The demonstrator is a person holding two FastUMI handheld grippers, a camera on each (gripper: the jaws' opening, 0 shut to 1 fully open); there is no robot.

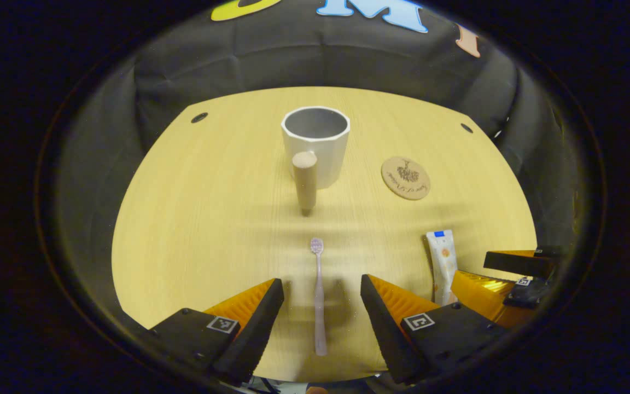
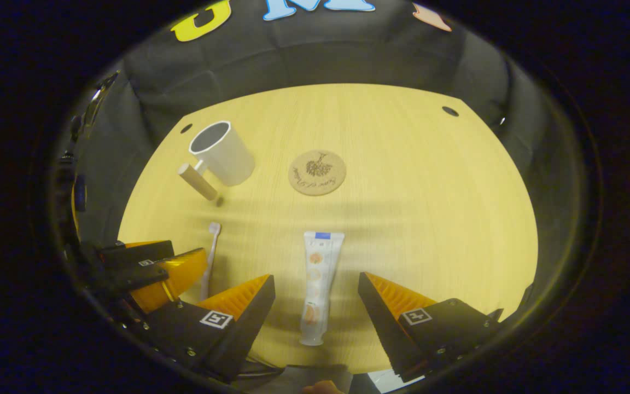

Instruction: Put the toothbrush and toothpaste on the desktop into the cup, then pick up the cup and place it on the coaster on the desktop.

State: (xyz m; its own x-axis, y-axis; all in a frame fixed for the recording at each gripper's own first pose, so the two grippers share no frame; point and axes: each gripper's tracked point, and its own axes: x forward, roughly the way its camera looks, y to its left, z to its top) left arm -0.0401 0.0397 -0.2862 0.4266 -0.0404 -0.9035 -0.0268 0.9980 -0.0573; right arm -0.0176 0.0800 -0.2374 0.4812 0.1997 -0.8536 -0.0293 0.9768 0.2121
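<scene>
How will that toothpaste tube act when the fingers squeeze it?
The toothpaste lies flat and looks soft, so it will probably dent. Its glossy skin may slip. Lying flat, it seems unlikely to roll, and the right gripper straddles it open.

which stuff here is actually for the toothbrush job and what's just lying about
For the job: toothbrush, toothpaste, cup, coaster, left gripper, right gripper.
Lying about: nothing loose on the desktop besides two holes near its far edge.

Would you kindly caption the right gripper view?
Open right gripper straddles the toothpaste tube; cup and coaster wait beyond.
</scene>
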